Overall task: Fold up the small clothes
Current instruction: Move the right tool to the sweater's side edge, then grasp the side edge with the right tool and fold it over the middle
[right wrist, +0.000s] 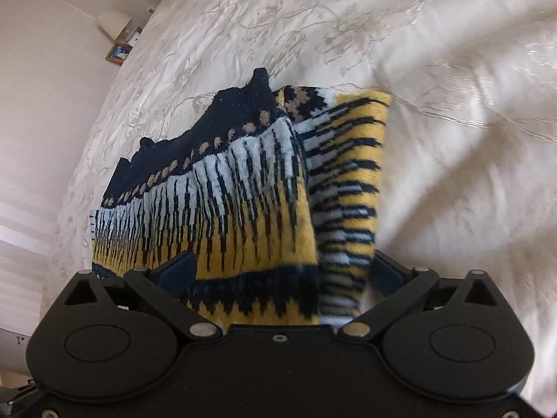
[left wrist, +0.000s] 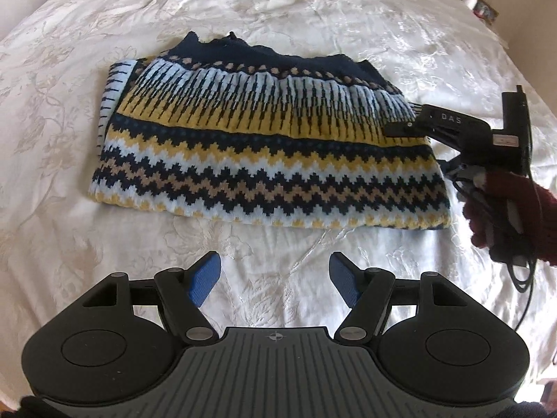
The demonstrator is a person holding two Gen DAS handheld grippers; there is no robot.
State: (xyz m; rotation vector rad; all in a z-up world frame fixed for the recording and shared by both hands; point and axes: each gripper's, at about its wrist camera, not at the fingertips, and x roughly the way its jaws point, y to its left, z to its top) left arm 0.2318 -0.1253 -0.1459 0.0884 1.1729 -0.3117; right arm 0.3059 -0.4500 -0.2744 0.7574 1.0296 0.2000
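Sweater (left wrist: 264,139) first: I see it folded into a broad rectangle on the white embroidered bedspread (left wrist: 278,17), straight ahead of my left hand-held gripper (left wrist: 275,280), with a strip of bare cover between the blue fingertips (left wrist: 205,278) and the garment's near zigzag hem. That left hand-held gripper hangs above the bed with its fingers spread wide and nothing between them. To its right I see the right hand-held gripper (left wrist: 414,122), carried by a hand in a dark red knitted glove (left wrist: 501,216), with its tip at the sweater's right edge, level with the yellow and black striped band. From the right wrist view the sweater (right wrist: 243,191) fills the space between the right hand-held gripper's (right wrist: 278,278) fingers, which stand spread on either side of the knit (they flank the fabric rather than squeeze it, as far as I can tell). A folded flap of the yellow and black panel lies over the sweater ahead and slightly right of that gripper, and the navy collar band sits at the far end. Beyond the bed, up and to the left, a lamp (right wrist: 113,22) and a small framed picture (right wrist: 118,52) stand by the wall.
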